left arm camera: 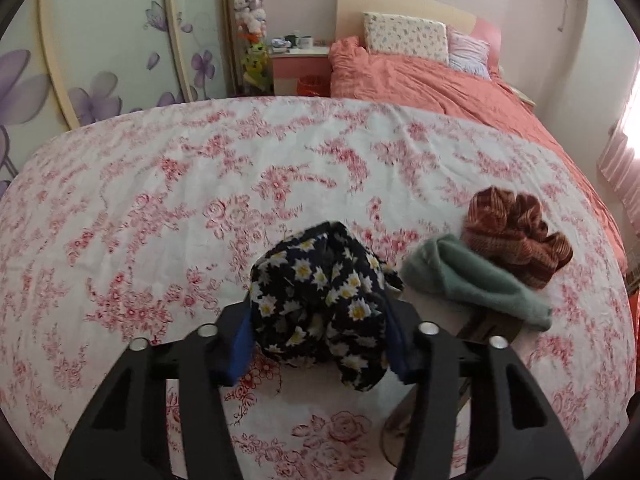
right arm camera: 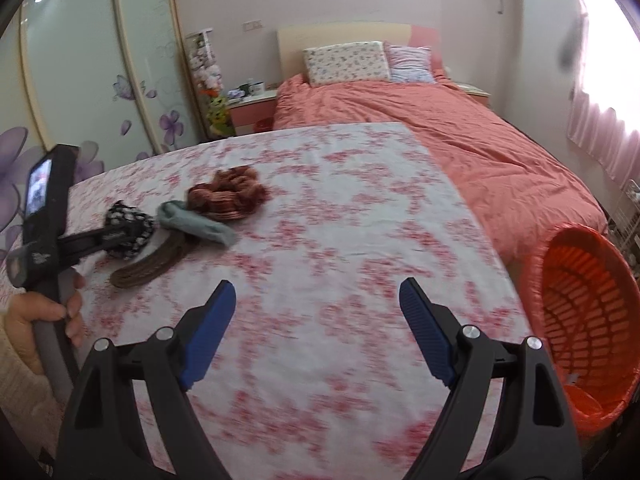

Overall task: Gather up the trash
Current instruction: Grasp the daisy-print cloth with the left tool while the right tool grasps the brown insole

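From the left wrist, the left gripper (left arm camera: 320, 322) is clasping the daisy-print cloth (left arm camera: 320, 300) between its fingers; this looks like the pickup step. From the right wrist, the right gripper (right arm camera: 318, 330) is hanging empty and spread, the orange basket (right arm camera: 592, 320) lying right of its fingers, probably the cloth's destination.

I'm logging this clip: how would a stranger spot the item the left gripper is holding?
On the flowered white sheet at the foot of the bed, small cloth pieces lie in a cluster. The left gripper is shut on the dark cloth, left of the green cloth and rust-brown cloth. Only it is navy with white-and-yellow daisies.
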A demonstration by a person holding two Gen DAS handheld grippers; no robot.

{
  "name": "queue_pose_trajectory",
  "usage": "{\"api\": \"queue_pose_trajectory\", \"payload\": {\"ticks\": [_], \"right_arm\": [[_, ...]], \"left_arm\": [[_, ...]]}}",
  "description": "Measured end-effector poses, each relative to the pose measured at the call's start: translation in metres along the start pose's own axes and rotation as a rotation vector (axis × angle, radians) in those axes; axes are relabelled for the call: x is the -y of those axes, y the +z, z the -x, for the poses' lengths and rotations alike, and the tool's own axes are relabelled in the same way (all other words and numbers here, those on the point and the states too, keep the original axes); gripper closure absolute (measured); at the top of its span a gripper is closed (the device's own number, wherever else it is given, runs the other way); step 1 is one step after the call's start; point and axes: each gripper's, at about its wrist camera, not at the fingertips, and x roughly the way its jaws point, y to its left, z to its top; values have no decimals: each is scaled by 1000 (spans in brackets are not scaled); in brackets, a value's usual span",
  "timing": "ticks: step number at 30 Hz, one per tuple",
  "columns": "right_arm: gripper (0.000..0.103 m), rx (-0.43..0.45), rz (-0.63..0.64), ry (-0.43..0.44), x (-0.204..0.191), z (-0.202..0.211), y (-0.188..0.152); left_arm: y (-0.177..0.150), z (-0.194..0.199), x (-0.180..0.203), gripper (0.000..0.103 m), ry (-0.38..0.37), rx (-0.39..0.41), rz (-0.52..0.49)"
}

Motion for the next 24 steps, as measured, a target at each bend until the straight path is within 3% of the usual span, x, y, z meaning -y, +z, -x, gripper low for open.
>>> {"api": "queue_pose_trajectory", "payload": {"ticks": [3,13,19,21,23,24], "right_arm": [[21,-13,14,34,-22,-7,2],[23,-120,-2,174,-105,-50,3],[23,-162,-42,89,-147,-83,15],[28,-178,-53,31,-151,-95,17],[59,-160,-23,-6,-153,-95,18],[64,-161,-10,1,-150,-92,17]], "left_arm": [[-1,1,-1,76,3,7,-25],[-9,17,-81,77,105,7,38],[-16,20,-96,76,85,2,58],[-17,19,-94,76,80,4,52],[-21,21,-93,76,65,7,52],[-21,21,-93,76,58,9,50]]}}
